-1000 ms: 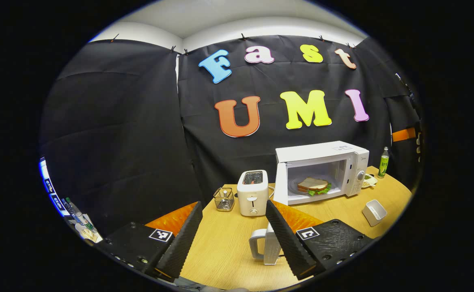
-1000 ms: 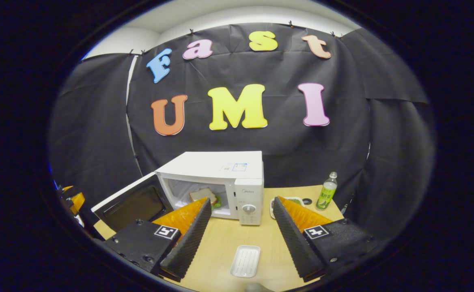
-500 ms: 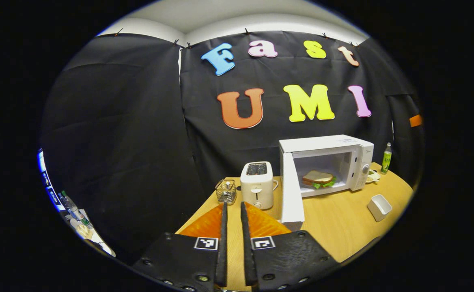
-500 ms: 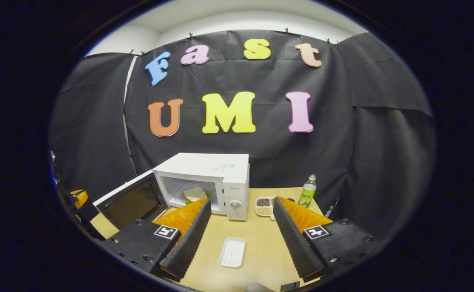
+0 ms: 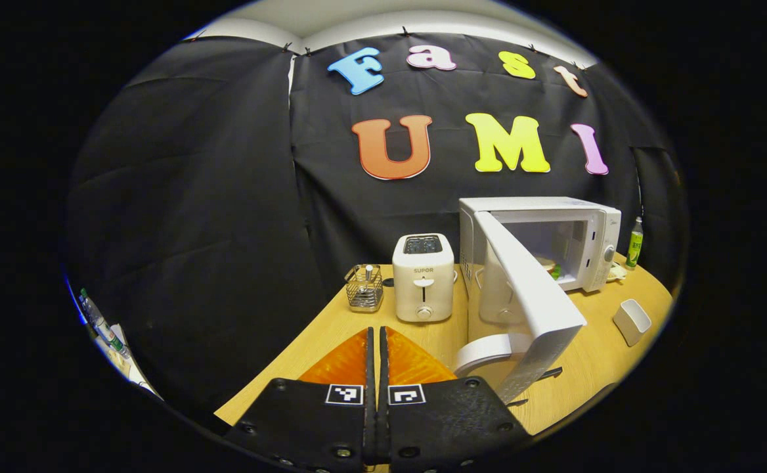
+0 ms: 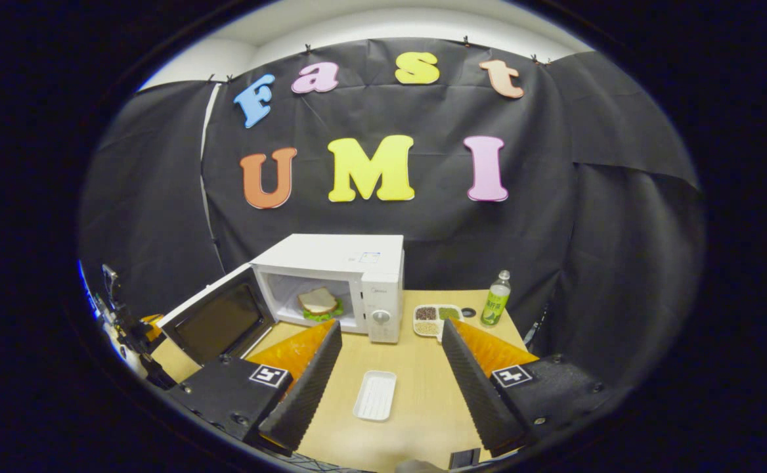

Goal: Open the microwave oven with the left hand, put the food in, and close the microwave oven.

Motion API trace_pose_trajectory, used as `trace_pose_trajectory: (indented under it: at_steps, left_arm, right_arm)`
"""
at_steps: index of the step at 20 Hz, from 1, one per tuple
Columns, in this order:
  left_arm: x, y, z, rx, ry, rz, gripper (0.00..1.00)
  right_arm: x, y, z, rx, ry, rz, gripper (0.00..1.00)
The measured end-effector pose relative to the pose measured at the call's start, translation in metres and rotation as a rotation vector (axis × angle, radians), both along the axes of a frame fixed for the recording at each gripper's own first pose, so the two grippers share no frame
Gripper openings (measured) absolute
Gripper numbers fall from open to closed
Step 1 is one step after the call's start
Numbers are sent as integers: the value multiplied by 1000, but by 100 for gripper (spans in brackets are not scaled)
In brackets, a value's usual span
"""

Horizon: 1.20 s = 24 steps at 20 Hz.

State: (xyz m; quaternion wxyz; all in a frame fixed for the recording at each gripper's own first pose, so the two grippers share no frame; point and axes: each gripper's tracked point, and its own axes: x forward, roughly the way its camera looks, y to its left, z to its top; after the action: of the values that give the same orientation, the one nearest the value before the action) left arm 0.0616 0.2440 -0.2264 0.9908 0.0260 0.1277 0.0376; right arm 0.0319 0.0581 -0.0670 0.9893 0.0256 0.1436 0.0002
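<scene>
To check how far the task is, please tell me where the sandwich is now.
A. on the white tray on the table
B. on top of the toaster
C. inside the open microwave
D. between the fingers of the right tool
C: in the right gripper view the sandwich lies inside the microwave, whose door stands open; the white tray on the table is bare.

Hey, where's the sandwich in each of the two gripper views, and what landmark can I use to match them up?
Left gripper view: the sandwich is right of centre, a sliver inside the microwave, mostly hidden by the open door.
Right gripper view: the sandwich is just left of centre, plainly visible inside the microwave.
Shared landmark: the green bottle, right of the microwave.
</scene>
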Motion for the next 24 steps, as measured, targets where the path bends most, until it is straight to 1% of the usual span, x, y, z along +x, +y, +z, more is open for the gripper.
trace_pose_trajectory:
  at_steps: [1, 3, 9, 12, 16, 24]
  left_arm:
    - [4, -6, -3, -1, 4, -18, 0]
    - [4, -13, -6, 24, 10, -25, 0]
    - [-3, -47, -9, -10, 18, -76, 0]
    - [-7, -78, -8, -24, 13, -108, 0]
    - [-7, -124, -7, -38, 10, -179, 0]
    - [11, -213, 8, -52, -14, -313, 0]
  right_arm:
    - [-1, -1, 1, 0, 0, -5, 98]
    - [-2, -4, 2, 6, -3, -8, 98]
    - [-10, -12, -5, 24, 7, -13, 98]
    - [-12, -13, -12, 34, 24, -4, 98]
    - [-9, -15, -14, 37, 31, 11, 98]
    - [-4, -38, -5, 56, 20, 7, 98]
